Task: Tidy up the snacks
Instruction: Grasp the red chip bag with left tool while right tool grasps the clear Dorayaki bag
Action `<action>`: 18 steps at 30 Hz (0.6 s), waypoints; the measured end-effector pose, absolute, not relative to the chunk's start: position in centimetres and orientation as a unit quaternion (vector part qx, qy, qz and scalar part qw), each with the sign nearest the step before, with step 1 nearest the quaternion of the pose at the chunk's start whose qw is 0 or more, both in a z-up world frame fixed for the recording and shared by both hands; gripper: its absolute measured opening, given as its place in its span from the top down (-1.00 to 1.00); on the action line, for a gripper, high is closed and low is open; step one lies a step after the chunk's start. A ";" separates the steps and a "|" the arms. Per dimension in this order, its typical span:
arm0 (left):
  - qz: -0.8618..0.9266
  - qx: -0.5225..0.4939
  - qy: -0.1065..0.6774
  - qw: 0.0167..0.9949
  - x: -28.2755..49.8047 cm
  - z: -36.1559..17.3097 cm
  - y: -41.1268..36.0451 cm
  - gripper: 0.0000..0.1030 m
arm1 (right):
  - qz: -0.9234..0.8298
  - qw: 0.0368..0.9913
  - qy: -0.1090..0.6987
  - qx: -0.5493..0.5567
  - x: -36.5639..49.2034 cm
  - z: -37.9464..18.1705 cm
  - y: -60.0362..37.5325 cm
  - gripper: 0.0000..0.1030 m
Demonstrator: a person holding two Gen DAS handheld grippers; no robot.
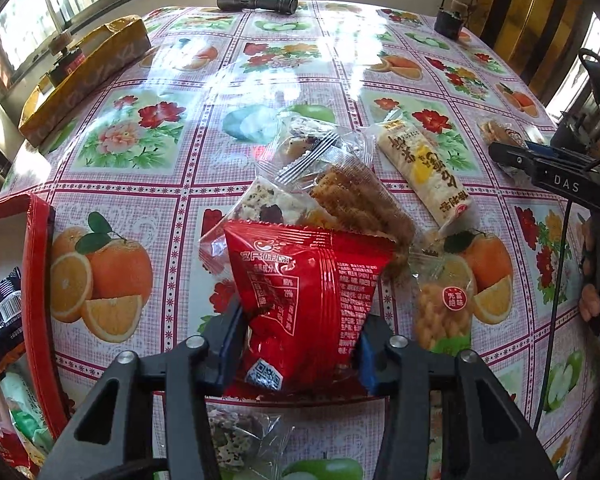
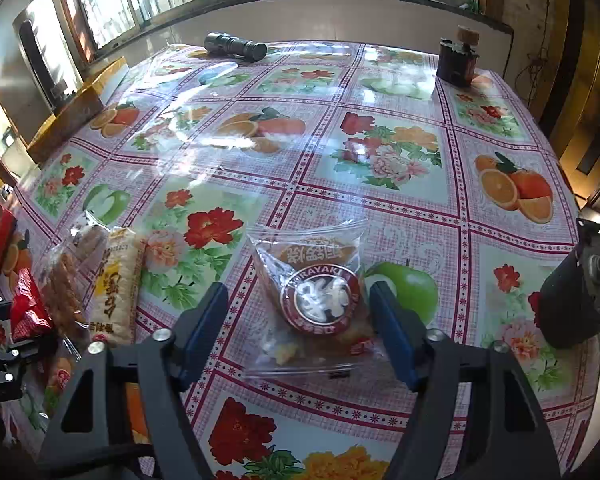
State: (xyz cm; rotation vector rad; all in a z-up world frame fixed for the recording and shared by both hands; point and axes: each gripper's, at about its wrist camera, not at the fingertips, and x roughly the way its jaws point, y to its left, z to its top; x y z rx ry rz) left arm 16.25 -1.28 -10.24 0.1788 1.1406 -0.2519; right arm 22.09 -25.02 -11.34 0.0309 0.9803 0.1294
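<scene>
Two grippers, left gripper (image 1: pixel 296 354) clamping red packet (image 1: pixel 304 300)

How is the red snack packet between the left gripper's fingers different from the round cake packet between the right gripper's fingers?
The red snack packet has opaque red foil covered in print; the round cake packet has clear wrap showing a brown cake under a round label. The red one leans against a heap of other snacks; the cake one lies alone on the tablecloth. Both sit between a gripper's blue pads.
</scene>
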 end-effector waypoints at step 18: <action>-0.119 0.038 0.493 0.861 11.2 -5.1 1.8 0.16 | 0.136 0.886 0.418 0.148 11.8 -6.4 -21.5 0.20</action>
